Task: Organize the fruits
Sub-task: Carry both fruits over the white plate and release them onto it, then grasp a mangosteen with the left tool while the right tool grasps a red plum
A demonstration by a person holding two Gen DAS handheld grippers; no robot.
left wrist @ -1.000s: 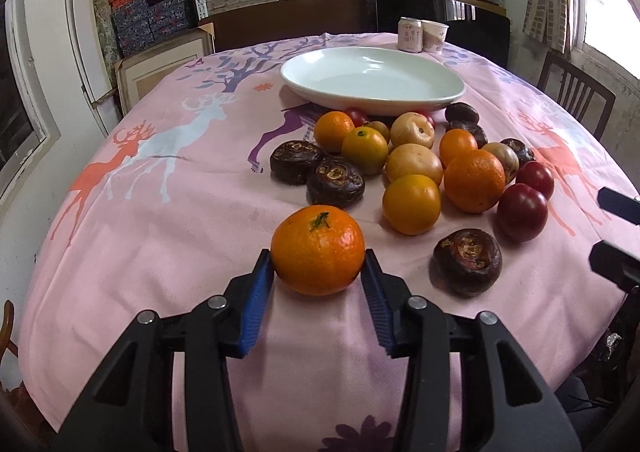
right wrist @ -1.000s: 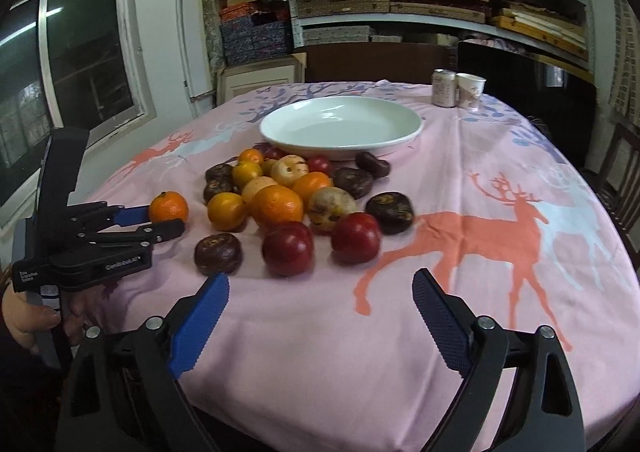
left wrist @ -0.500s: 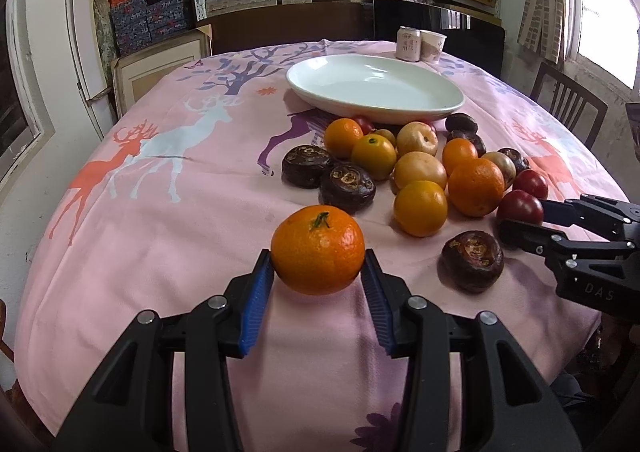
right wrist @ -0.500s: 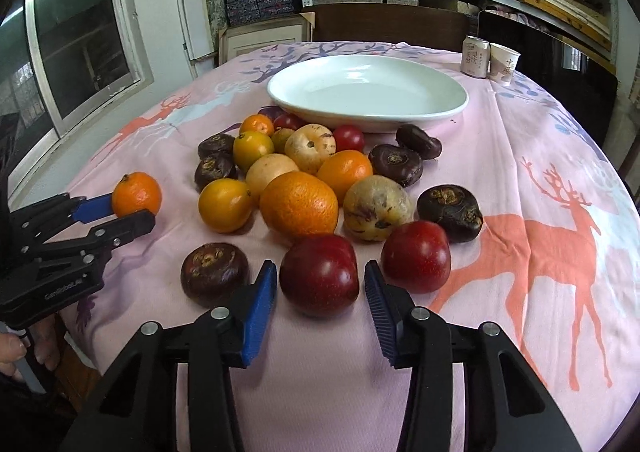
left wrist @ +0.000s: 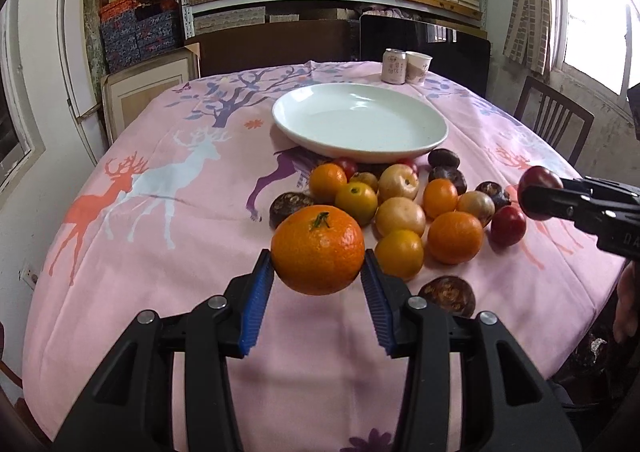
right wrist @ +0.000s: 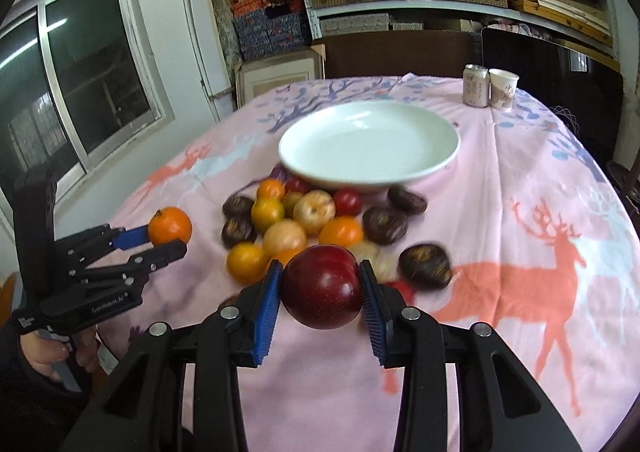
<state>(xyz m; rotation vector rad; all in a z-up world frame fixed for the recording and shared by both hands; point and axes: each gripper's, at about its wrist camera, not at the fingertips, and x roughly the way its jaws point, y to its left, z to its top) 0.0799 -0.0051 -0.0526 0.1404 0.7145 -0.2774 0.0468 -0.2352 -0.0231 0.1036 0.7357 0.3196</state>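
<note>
The left gripper (left wrist: 318, 278) clamps a round orange tangerine with a green stem (left wrist: 318, 250) between its blue ribbed pads, holding it level and clear of the pink deer-print cloth on the desk (left wrist: 168, 236). In the right wrist view that gripper reaches in from the left edge, fingers pointing toward the fruit pile, a bare hand (right wrist: 48, 356) around its handle; white lettering on its black body is too small to read. The right gripper (right wrist: 320, 292) grips a glossy dark-red plum (right wrist: 320, 286) — also lifted above the cloth. The remaining oranges, pale apples, red plums and dark brown fruits (left wrist: 400, 207) lie clustered just in front of the wide, empty white ceramic plate (left wrist: 360, 123). Behind the plate stand a pale drink can (right wrist: 475, 85) and a paper cup (right wrist: 503, 88) — their print is illegible.
</note>
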